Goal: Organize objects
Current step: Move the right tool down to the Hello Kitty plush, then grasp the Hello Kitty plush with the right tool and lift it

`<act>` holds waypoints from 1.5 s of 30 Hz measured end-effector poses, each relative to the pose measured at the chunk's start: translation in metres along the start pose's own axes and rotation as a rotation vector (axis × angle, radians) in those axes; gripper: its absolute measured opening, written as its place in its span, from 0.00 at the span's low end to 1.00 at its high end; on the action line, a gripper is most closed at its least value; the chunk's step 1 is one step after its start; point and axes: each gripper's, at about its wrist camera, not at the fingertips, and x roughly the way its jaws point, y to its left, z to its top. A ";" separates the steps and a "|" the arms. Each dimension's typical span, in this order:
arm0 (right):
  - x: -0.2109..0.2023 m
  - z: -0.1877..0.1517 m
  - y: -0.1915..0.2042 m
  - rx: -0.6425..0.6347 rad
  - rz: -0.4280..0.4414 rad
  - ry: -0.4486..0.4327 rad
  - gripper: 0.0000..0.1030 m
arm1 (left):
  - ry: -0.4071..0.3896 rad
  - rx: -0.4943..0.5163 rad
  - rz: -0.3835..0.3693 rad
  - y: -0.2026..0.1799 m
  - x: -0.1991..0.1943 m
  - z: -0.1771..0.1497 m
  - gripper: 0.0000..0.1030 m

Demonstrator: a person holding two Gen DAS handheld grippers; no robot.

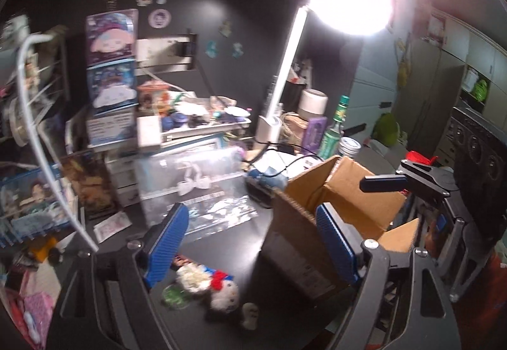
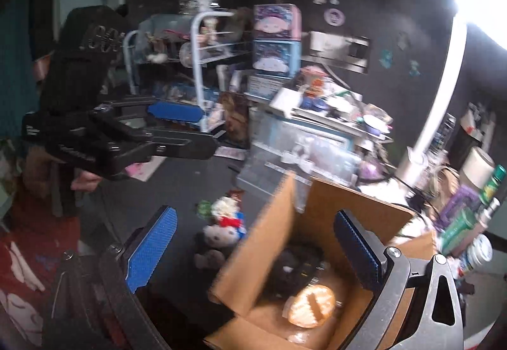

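The left gripper (image 1: 253, 242) hangs above the dark desk (image 1: 221, 242) with its blue-padded jaws spread wide and nothing between them; the right gripper (image 2: 253, 251) is likewise released and empty, its right finger over the open cardboard box (image 2: 275, 248) and its left finger over bare desk. The box stands at the desk's right side, flaps up; inside it lie a round orange object (image 2: 312, 305) and something dark that is too blurred to name. Just left of the box, on the desk, lies a small white cat plush with a red bow (image 1: 223, 288), touching a pale fluffy toy (image 1: 193, 277) and a greenish round piece (image 1: 174, 296); a small pale figure (image 1: 250, 315) lies near them. A clear plastic bag (image 1: 218, 210) lies flat behind the toys; beyond it stand a clear storage case (image 1: 187, 172), stacked character boxes (image 1: 112, 65), a white desk lamp (image 1: 285, 71) and a green bottle (image 1: 332, 131).
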 end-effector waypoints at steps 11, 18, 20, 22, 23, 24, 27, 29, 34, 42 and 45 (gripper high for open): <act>0.073 -0.016 0.092 -0.092 0.144 0.054 0.96 | -0.012 -0.108 0.148 0.068 -0.030 -0.071 0.78; 0.133 -0.045 0.095 0.019 0.068 0.137 0.90 | 0.033 -0.160 0.130 0.093 -0.027 -0.117 0.78; 0.148 -0.055 0.087 0.043 -0.015 0.172 0.68 | 0.046 -0.168 0.125 0.097 -0.026 -0.123 0.78; 0.164 -0.062 0.077 0.072 -0.067 0.215 0.65 | 0.053 -0.176 0.116 0.099 -0.024 -0.129 0.78; 0.171 -0.066 0.070 0.096 -0.080 0.233 0.64 | 0.056 -0.175 0.111 0.100 -0.024 -0.130 0.78; 0.176 -0.069 0.063 0.117 -0.097 0.246 0.64 | 0.056 -0.174 0.105 0.100 -0.024 -0.131 0.78; 0.187 -0.074 0.048 0.152 -0.139 0.269 0.64 | 0.054 -0.176 0.093 0.102 -0.024 -0.132 0.78; 0.191 -0.075 0.042 0.160 -0.142 0.279 0.64 | 0.054 -0.177 0.092 0.102 -0.024 -0.132 0.78; 0.203 -0.075 0.035 0.159 -0.130 0.303 0.63 | 0.053 -0.182 0.094 0.103 -0.024 -0.132 0.78; 0.204 -0.078 0.033 0.168 -0.111 0.303 0.42 | 0.063 -0.168 0.087 0.097 -0.023 -0.129 0.78; 0.195 -0.075 0.040 0.153 -0.097 0.282 0.42 | 0.074 -0.159 0.069 0.093 -0.021 -0.128 0.78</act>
